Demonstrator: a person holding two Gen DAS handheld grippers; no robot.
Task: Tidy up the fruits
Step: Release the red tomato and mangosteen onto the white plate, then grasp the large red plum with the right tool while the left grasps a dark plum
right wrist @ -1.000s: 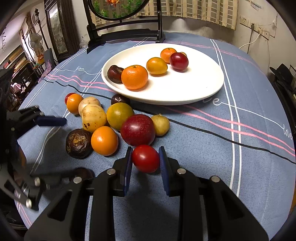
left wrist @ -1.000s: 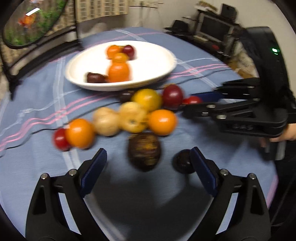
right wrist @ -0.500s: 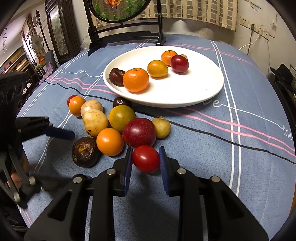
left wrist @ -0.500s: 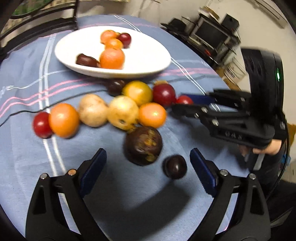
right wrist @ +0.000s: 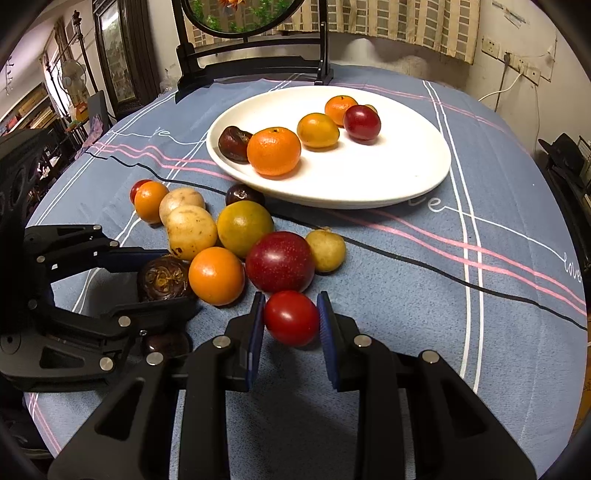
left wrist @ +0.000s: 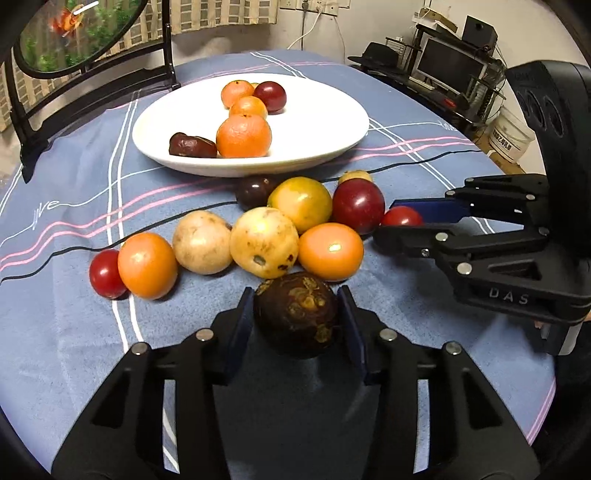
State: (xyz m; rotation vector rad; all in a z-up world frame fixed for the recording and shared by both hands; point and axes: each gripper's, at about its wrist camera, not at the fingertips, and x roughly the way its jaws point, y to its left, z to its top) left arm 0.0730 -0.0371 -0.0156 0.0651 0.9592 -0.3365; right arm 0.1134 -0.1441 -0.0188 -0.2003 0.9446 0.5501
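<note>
A wrinkled dark brown fruit [left wrist: 295, 317] lies on the blue tablecloth, between the pads of my left gripper [left wrist: 295, 295]. The jaws are closing and both pads touch its sides; the right wrist view shows the same grip [right wrist: 173, 278]. My right gripper [right wrist: 291, 299] is shut on a small red tomato [right wrist: 291, 317] that rests on the cloth. A white plate [left wrist: 325, 122] behind holds three oranges, a red plum and a dark date.
Loose fruit lies in a cluster between the grippers and the plate: oranges [left wrist: 330, 251], pale yellow fruits [left wrist: 264, 242], a dark red plum [right wrist: 280, 260]. A small dark fruit [right wrist: 166, 343] sits under the left gripper. A round screen on a black stand [left wrist: 74, 33] stands behind.
My left gripper has moved onto the dark brown fruit and its wide jaws have closed on it. The right gripper has kept still with the tomato.
</note>
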